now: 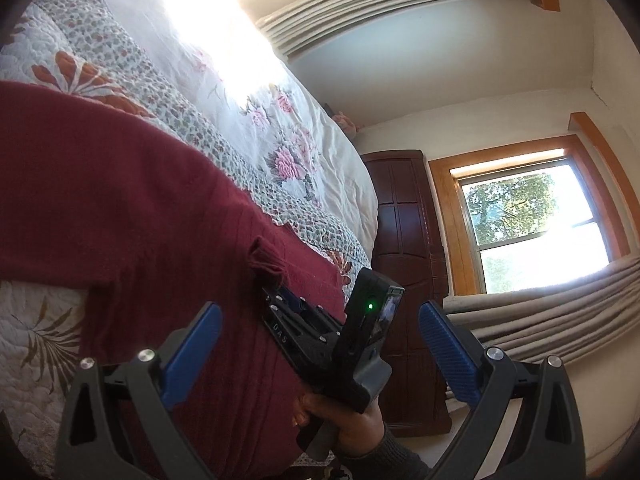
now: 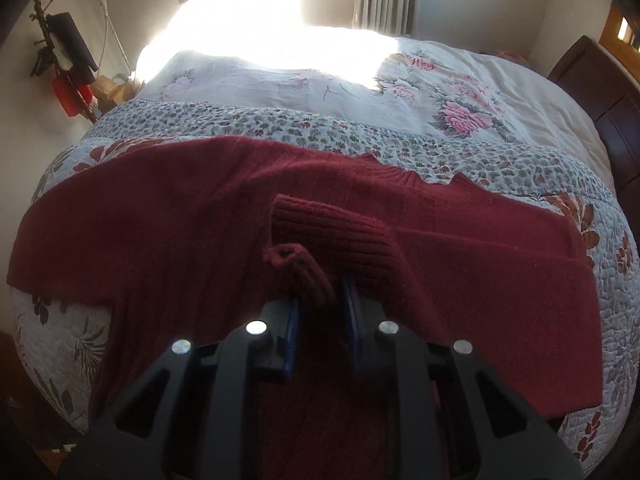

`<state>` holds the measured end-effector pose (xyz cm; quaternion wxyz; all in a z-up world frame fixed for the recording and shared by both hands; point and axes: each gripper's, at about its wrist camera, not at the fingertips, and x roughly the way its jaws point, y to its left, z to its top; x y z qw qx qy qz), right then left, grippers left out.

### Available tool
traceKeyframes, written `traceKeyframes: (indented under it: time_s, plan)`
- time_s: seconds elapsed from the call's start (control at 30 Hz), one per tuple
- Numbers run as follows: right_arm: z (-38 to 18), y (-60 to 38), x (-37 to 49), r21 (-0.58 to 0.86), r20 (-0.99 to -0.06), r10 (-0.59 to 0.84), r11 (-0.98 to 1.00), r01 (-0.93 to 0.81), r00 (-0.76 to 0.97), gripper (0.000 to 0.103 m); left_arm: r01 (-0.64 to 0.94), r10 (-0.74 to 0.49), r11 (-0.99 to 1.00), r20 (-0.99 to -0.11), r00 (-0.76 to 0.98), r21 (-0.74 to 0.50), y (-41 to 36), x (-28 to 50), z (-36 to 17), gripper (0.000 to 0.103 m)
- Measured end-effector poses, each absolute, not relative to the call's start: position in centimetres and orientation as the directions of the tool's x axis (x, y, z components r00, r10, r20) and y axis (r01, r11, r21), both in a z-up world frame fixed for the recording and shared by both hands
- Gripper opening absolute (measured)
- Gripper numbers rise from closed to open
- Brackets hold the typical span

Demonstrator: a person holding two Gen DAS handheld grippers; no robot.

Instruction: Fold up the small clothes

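A dark red knitted sweater [image 2: 168, 232] lies spread across the quilted bed [image 2: 280, 120]. My right gripper [image 2: 322, 296] is shut on the ribbed cuff [image 2: 304, 264] of one sleeve, which is bunched up over the sweater's body. In the left wrist view the same sweater [image 1: 120, 200] fills the left side, and the right gripper [image 1: 280, 300] shows there, held by a hand [image 1: 344, 420], with the cuff at its tip. My left gripper [image 1: 320, 332] is open, its blue pads [image 1: 192, 352] wide apart, nothing between them, hovering beside the bed's edge.
The bed carries a floral quilt [image 1: 132, 76] and a white flowered cover [image 2: 440, 92]. A dark wooden headboard [image 1: 404, 240] stands past the bed, with windows [image 1: 532, 224] and curtains [image 1: 540, 320] behind. Red and black items hang on the wall [image 2: 66, 64] at the left.
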<state>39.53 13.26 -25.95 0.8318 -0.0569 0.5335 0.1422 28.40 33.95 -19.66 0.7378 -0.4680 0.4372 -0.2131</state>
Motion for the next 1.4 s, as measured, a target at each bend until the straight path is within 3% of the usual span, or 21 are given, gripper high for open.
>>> traceKeyframes:
  time_s: [0.07,0.2,0.3,0.4,0.67,0.7,0.73,0.77,0.8,0.97,1.1,1.27,1.4]
  plan:
    - [-25.3,12.8,37.5,0.085,-0.893,0.215,0.943,-0.322,0.395,0.049,-0.116,-0.745,0.443,-0.437,0.504,-0.889,33.2,29.8,-21.3,0.099]
    - [-23.2,8.8,33.1,0.148,-0.882,0.252,0.95,-0.273,0.397,0.053,-0.136,-0.8,0.371,-0.39,0.456,-0.919,31.0,32.8,-24.0,0.099]
    - [-22.5,5.0,29.6,0.182,-0.888,0.247,0.963,-0.197,0.387,0.054,-0.186,-0.828,0.36,-0.405,0.388,-0.914,28.8,35.0,-26.7,0.099]
    - [-22.0,1.8,26.4,0.203,-0.891,0.23,0.973,-0.109,0.391,0.056,-0.246,-0.806,0.448,-0.507,0.306,-0.86,26.8,36.5,-29.1,0.099]
    - [-21.7,-2.2,22.6,0.291,-0.881,0.237,0.954,0.075,0.41,0.058,-0.245,-0.767,0.573,-0.617,0.176,-0.782,23.3,38.6,-30.8,0.097]
    - [-21.5,-2.3,22.5,0.301,-0.876,0.245,0.951,0.076,0.415,0.058,-0.215,-0.763,0.589,-0.624,0.17,-0.779,23.1,38.8,-30.3,0.091]
    - [-21.3,-2.2,22.4,0.308,-0.872,0.251,0.948,0.073,0.42,0.058,-0.194,-0.74,0.625,-0.653,0.162,-0.756,22.8,39.0,-30.1,0.06]
    - [-21.1,-2.0,22.1,0.313,-0.867,0.255,0.947,0.069,0.427,0.058,-0.19,-0.713,0.662,-0.688,0.135,-0.725,22.6,39.3,-30.1,0.042]
    - [-20.9,-1.9,22.1,0.317,-0.864,0.261,0.946,0.062,0.431,0.058,-0.202,-0.707,0.671,-0.698,0.112,-0.713,22.7,39.4,-30.5,0.016]
    - [-20.7,-1.2,21.4,0.323,-0.858,0.274,0.946,0.04,0.435,0.058,-0.194,-0.693,0.69,-0.714,0.103,-0.697,23.3,39.4,-29.7,0.009]
    - [-20.6,-1.3,20.7,0.327,-0.858,0.276,0.944,0.047,0.433,0.058,-0.07,-0.719,0.673,-0.673,0.174,-0.736,24.4,39.5,-24.0,0.008]
    - [-20.8,-1.8,20.4,0.332,-0.857,0.274,0.941,0.061,0.436,0.058,0.059,-0.677,0.724,-0.691,0.255,-0.687,27.8,39.9,-17.7,0.008]
    - [-20.9,-1.8,20.7,0.335,-0.858,0.28,0.94,0.056,0.432,0.058,0.02,-0.647,0.747,-0.719,0.252,-0.665,30.6,40.1,-18.7,0.008]
